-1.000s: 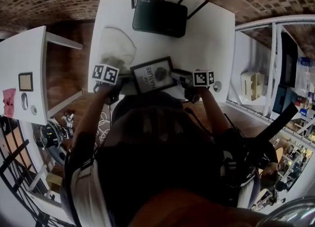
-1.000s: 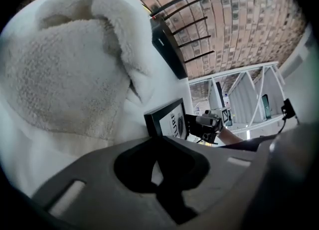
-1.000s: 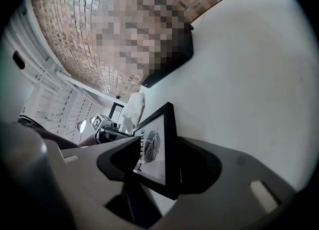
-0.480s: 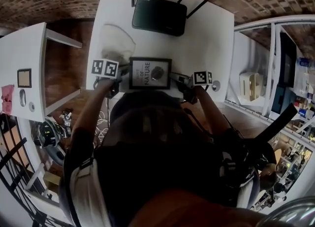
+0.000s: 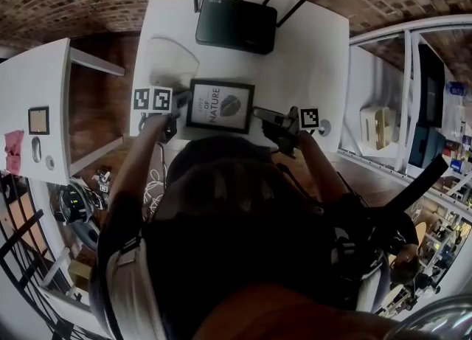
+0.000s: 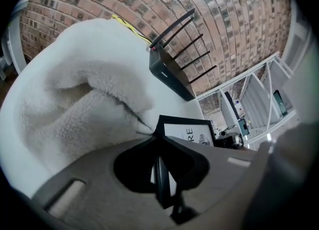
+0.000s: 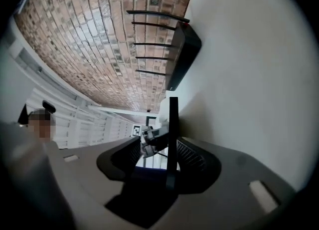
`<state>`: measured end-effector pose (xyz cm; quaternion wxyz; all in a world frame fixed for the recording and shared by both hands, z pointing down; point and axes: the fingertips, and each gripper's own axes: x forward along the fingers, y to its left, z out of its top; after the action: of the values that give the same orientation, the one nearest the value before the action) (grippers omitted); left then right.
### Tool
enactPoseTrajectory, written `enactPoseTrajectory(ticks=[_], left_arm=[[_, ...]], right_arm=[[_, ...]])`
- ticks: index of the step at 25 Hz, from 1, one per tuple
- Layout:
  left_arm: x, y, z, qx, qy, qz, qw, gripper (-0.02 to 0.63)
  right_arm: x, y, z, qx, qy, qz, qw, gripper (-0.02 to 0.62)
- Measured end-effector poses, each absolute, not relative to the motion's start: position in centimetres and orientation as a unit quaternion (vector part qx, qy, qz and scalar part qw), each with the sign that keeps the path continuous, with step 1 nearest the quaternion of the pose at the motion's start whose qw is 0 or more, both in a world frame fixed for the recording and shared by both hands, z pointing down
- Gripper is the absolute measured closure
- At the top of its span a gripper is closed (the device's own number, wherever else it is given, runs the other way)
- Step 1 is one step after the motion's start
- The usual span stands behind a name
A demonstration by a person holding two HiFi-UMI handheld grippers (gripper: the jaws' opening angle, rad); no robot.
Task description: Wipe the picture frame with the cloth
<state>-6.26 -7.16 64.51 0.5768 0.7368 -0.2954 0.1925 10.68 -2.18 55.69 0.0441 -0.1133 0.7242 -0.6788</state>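
- The black-rimmed rectangular picture frame with a white printed sheet [image 5: 220, 106] is over the near part of the white table [image 5: 317, 51], tilted face-up between the two tongs
- The left gripper [image 5: 179, 108], at the frame's 9 o'clock edge, is clenched tight on the thin dark rim
- The right gripper [image 5: 259, 114], at 3 o'clock, has just been opening; the frame's edge stands between its jaws with a gap on one side, so it is released, not grasping
- The fluffy white cloth [image 5: 171, 62] lies at 11 o'clock from the frame; the black antennaed router box [image 5: 236, 25] sits at 12 o'clock
- The step looks like freeing the right tongs to fetch the cloth; hold the left clamp firm; draw the right jaws straight off towards 3 o'clock without nudging the rim; pinch a raised fold of cloth rather than a flat patch
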Motion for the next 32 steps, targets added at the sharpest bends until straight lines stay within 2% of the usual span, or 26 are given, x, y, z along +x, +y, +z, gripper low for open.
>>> enactPoseTrajectory(ticks=[1,5,11,12,13,14,17,22,26,30,32], left_arm=[[-6.3,-7.2,64.5,0.736,-0.295,0.190,0.580,0.580],[-6.8,-7.4,64.6,0.730,-0.296,0.174,0.591,0.583],[-7.1,-7.3,64.8,0.723,-0.293,0.151,0.607,0.584],[-7.0,-7.3,64.8,0.724,-0.289,0.151,0.608,0.584],[-6.8,-7.3,64.8,0.726,-0.282,0.151,0.609,0.586],[-6.5,-7.2,64.7,0.729,-0.274,0.152,0.609,0.588],[-5.4,-7.0,64.6,0.733,-0.262,0.156,0.608,0.588],[-5.3,-7.2,64.6,0.731,-0.263,0.151,0.611,0.591],[-5.6,-7.4,64.6,0.724,-0.270,0.132,0.620,0.591],[-5.8,-7.7,64.1,0.722,-0.272,0.109,0.626,0.591],[-5.5,-7.8,63.7,0.725,-0.267,0.099,0.627,0.589]], right_arm=[[10.5,-2.2,54.8,-0.095,0.725,-0.680,0.058,0.377],[8.2,-2.6,50.7,-0.020,0.746,-0.656,0.113,0.486],[6.3,-2.8,48.4,0.014,0.758,-0.635,0.146,0.470],[6.2,-2.9,48.3,0.008,0.754,-0.639,0.151,0.443],[5.9,-2.9,48.5,-0.002,0.748,-0.647,0.148,0.292],[5.3,-2.7,49.2,-0.011,0.744,-0.654,0.135,0.048],[3.6,-1.2,51.2,-0.012,0.748,-0.658,0.086,0.175],[3.5,-1.7,52.8,-0.038,0.749,-0.658,0.066,0.375],[4.4,-2.1,54.0,-0.066,0.746,-0.661,0.039,0.436],[6.0,-2.7,56.5,-0.128,0.734,-0.667,0.001,0.547],[6.7,-2.8,57.6,-0.151,0.728,-0.669,-0.013,0.575]])
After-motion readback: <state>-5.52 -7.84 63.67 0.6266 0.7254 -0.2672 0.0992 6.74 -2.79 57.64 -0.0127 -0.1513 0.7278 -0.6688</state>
